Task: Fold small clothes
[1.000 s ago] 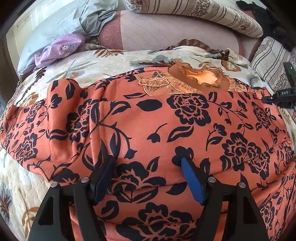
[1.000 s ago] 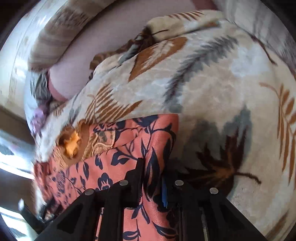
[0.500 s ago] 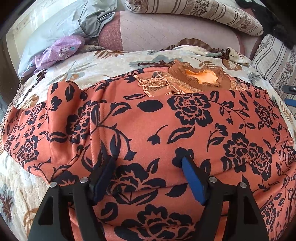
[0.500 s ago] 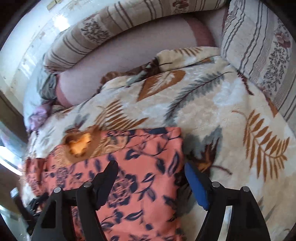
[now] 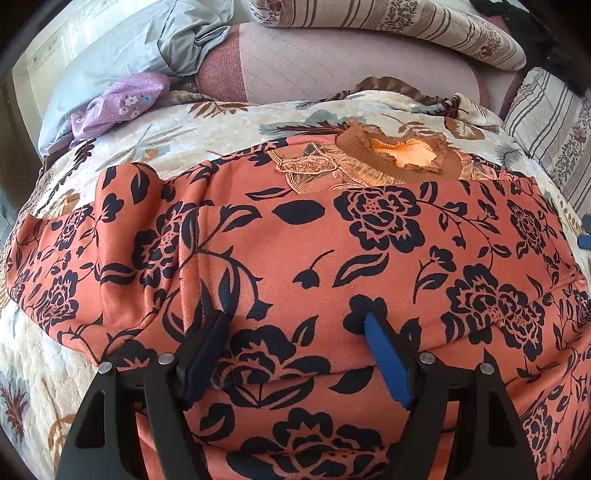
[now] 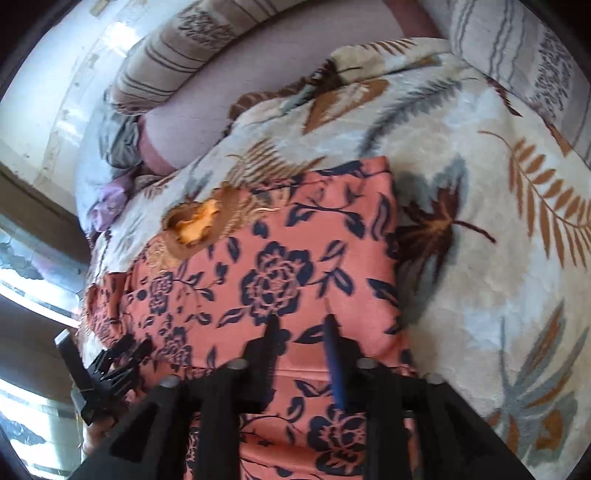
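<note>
Left wrist view: an orange top (image 5: 295,258) printed with dark navy flowers lies spread across the bed (image 5: 33,373), which is covered by a cream quilt with brown and grey leaves. The top's brown ribbed collar (image 5: 399,155) points toward the head of the bed, where a mauve cushion (image 5: 332,66), a striped pillow (image 5: 406,22), a pale blue cloth (image 5: 122,51) and a small lilac garment (image 5: 122,103) lie. One sleeve is folded in over the body on the left side, with its seam running down toward the gripper. The left gripper (image 5: 295,354) hangs over the lower part of the top, its jaws standing wide apart with only flat fabric beneath them; the pads do not pinch anything. A second striped pillow (image 5: 554,129) sits at the bed's right edge.

Right wrist view: the same top (image 6: 280,280) shows its right side folded in, leaving a straight edge beside bare quilt (image 6: 498,221). The collar (image 6: 195,221) lies toward the upper left. The right gripper (image 6: 301,325) is over the top near that folded edge. Its jaws are opening, and nothing is clamped between them; the cloth lies flat under the tips. The picture is slightly blurred. The left gripper (image 6: 122,354) appears at the lower left, over the far side of the garment.
</note>
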The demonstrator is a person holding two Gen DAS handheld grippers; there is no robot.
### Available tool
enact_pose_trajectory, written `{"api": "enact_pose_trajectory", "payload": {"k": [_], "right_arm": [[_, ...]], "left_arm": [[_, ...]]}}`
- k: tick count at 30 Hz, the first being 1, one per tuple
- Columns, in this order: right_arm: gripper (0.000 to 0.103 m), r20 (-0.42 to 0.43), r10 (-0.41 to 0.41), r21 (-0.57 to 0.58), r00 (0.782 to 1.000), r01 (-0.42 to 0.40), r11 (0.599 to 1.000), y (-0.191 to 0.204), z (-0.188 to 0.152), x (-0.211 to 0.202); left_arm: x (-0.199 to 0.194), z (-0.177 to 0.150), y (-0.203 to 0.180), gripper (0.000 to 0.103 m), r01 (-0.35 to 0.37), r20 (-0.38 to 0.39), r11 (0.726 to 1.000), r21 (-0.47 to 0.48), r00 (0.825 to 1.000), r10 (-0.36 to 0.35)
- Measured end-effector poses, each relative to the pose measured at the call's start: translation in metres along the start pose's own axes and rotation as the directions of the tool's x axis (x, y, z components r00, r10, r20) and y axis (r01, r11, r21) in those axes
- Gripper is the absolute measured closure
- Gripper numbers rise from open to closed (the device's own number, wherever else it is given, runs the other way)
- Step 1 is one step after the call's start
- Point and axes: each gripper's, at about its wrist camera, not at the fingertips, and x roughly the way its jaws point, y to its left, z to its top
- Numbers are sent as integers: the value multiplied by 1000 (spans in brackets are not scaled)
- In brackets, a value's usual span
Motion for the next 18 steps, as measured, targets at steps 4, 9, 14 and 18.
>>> {"api": "enact_pose_trajectory", "payload": {"k": [4, 9, 14, 18], "right_arm": [[13, -93, -158, 64, 983, 164, 984, -27, -13, 34], [27, 138, -103, -27, 985, 108, 994, 13, -21, -20], [14, 356, -26, -89, 934, 62, 994, 36, -40, -38], [12, 198, -67, -67, 978, 82, 994, 17, -50, 28]], "left_arm": [[0, 0, 1, 26, 2, 0, 1000, -1, 1000, -2], [2, 1, -1, 24, -7, -3, 1000, 5, 1000, 7], [0, 1, 1, 24, 6, 5, 1000, -6, 1000, -6], [0, -1, 1, 24, 14, 13, 1000, -11, 1000, -14]]}}
